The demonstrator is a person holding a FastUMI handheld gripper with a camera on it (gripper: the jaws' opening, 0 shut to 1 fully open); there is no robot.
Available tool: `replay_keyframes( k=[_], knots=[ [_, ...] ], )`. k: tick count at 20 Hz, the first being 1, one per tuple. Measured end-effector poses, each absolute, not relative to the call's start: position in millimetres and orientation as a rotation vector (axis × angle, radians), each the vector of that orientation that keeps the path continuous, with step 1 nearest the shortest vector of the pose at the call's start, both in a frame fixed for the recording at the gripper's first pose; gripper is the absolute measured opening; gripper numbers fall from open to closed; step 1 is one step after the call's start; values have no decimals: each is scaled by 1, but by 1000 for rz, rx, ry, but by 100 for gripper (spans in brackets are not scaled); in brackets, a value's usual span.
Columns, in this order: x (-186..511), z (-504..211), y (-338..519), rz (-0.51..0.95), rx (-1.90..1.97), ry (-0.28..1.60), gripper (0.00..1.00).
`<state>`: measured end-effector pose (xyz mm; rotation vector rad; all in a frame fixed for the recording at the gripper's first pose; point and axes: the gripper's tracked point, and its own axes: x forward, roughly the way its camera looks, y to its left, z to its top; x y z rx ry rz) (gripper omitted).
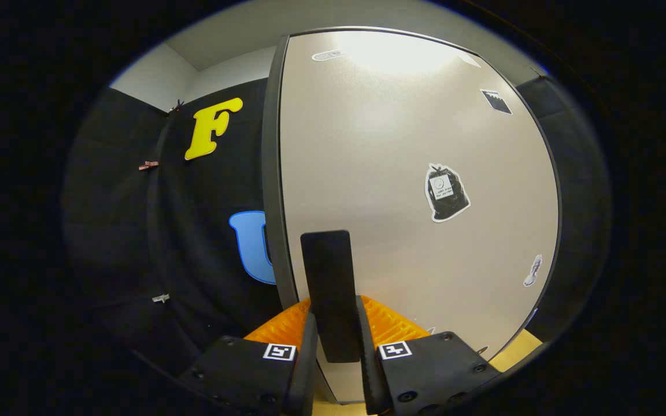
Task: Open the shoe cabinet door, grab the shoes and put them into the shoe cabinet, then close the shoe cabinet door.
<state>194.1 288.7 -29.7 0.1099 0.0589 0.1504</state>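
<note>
Claw view. Item one: my claw (336,346), its two fingers pinching the flat black rectangular door handle (328,292), one finger pressed on each side of it. The handle stands upright between the fingers and reaches beyond their tips.

Item two: the pale grey matte shoe cabinet door (391,173) with a dark edge trim, straight ahead and very close. The handle sits near the door's left edge. Several small stickers dot the panel; a lamp glare sits near its top. Whether the door is ajar or fully closed, I cannot tell.

Item three: a strip of yellowish wooden floor (518,349) under the door's lower right corner.

Risk, as I judge it: the handle is thin and smooth, so pulling off-axis could let it slide out of my pinch.
</note>
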Motion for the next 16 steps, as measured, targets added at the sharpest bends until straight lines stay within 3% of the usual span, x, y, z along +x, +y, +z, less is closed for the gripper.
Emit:
replay_keyframes(
  k=[1,3,6,7,16],
  knots=[
    [198,-31,288,145,100,60,36],
    [197,-31,288,158,105,69,24],
    [193,-33,289,184,92,68,24],
    [191,-30,289,190,89,69,17],
    [122,-11,275,274,109,80,16]
  ],
)
